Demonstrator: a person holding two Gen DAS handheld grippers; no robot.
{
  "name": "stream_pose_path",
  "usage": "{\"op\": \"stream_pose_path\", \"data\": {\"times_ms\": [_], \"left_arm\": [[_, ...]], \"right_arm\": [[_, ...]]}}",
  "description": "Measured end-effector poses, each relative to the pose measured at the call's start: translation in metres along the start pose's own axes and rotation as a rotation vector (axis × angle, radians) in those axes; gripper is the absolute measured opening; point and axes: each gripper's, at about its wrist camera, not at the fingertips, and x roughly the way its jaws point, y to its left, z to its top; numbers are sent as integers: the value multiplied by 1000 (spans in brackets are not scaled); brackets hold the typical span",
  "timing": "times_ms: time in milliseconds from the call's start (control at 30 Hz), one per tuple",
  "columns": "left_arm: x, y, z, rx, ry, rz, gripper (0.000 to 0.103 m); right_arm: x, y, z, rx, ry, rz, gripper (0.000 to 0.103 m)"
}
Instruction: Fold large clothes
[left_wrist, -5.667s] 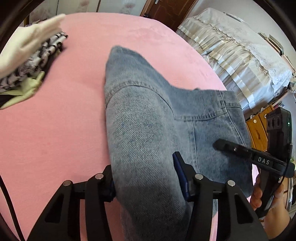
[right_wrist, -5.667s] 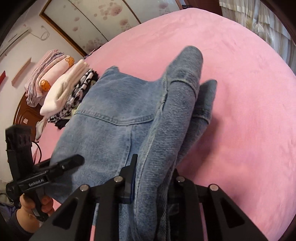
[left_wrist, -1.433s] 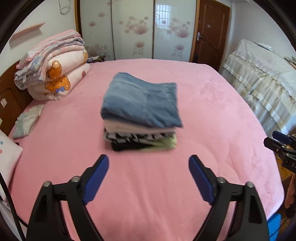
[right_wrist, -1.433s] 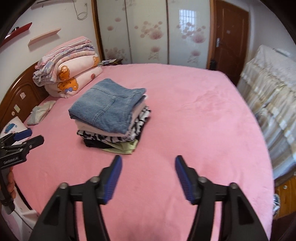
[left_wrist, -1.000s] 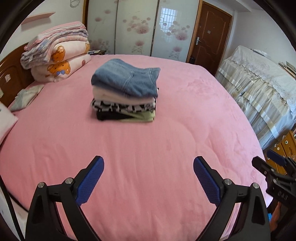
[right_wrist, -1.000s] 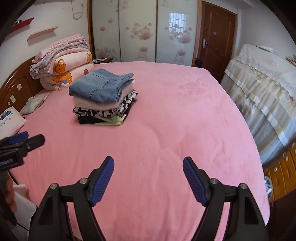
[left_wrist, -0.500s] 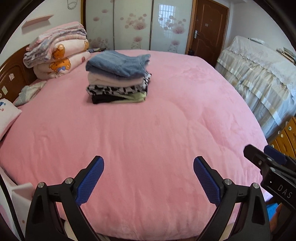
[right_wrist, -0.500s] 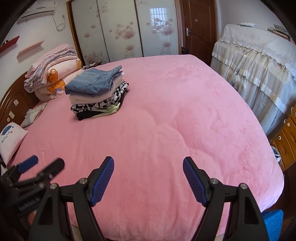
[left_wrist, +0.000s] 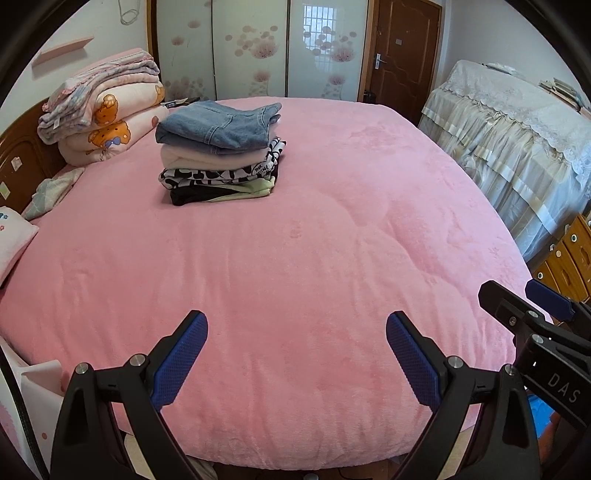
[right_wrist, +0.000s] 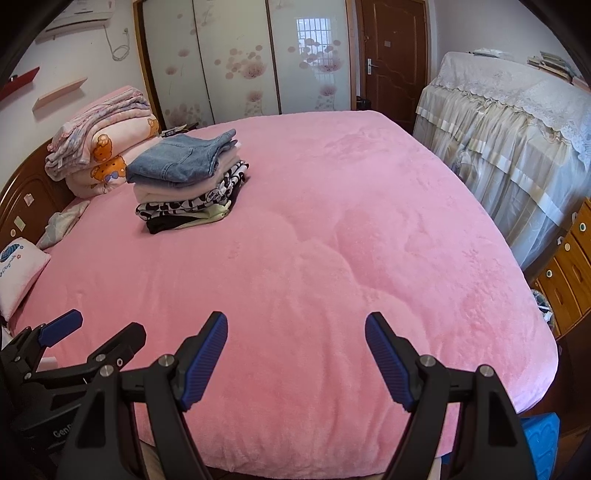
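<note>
- At the far left, rolled quilts (left_wrist: 107, 122) lay against the wooden headboard (left_wrist: 18, 162), with a white pillow (right_wrist: 18, 273) below them.
- Just right of the quilts, the folded jeans (left_wrist: 218, 125) topped a stack of folded clothes (left_wrist: 221, 173) on the pink blanket (left_wrist: 314, 240), well apart from both grippers.
- The left gripper (left_wrist: 295, 354) hovered over the blanket's near edge, its blue fingers spread wide and holding nothing.
- The right gripper (right_wrist: 295, 354) hovered beside it, its fingers likewise spread and empty.
- At the far right stood lace-draped furniture (right_wrist: 517, 129) and wooden drawers (right_wrist: 569, 273).
</note>
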Motion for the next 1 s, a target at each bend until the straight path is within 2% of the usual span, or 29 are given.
{"op": "stream_pose_path", "data": {"times_ms": [200, 1000], "left_arm": [[-4, 3, -1, -13, 5, -4, 97], [-4, -4, -4, -15, 10, -9, 97]], "right_arm": [[-1, -1, -1, 15, 4, 18, 77], [-1, -8, -3, 21, -12, -17, 77]]}}
